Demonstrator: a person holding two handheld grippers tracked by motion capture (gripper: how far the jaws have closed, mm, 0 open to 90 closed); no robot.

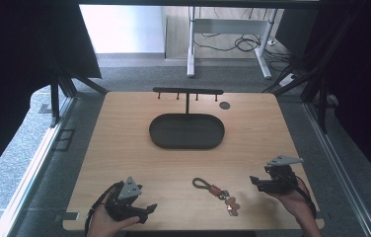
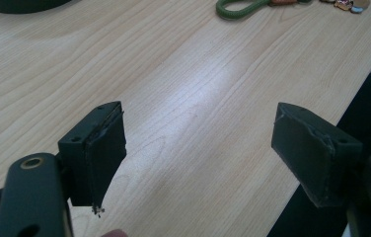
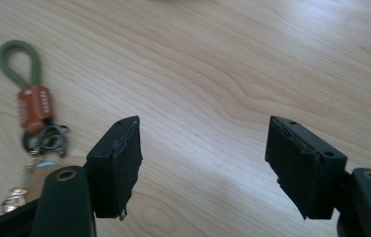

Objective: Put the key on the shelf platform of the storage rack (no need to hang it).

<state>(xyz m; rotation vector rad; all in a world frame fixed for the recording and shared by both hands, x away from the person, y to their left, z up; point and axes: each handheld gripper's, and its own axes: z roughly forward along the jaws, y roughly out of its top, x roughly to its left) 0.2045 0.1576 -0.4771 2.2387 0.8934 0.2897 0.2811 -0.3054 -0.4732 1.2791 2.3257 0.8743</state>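
A keychain (image 1: pixel 216 190) with a green cord loop, an orange band and small metal charms lies on the wooden table (image 1: pixel 124 148) near its front edge. In the right gripper view the keychain (image 3: pixel 34 106) lies left of the jaws. In the left gripper view its green loop (image 2: pixel 238 7) lies far ahead at the top. My left gripper (image 1: pixel 150 208) rests at the front left, open, nothing between its jaws (image 2: pixel 201 158). My right gripper (image 1: pixel 254 182) hovers to the right of the keychain, open, with bare wood between its jaws (image 3: pixel 203 165).
A dark oval tray (image 1: pixel 160 134) sits mid-table, with a black T-shaped hook rack (image 1: pixel 188 92) standing behind it. A small dark disc (image 1: pixel 224 105) lies near the back right. The table's front edge runs close under both hands.
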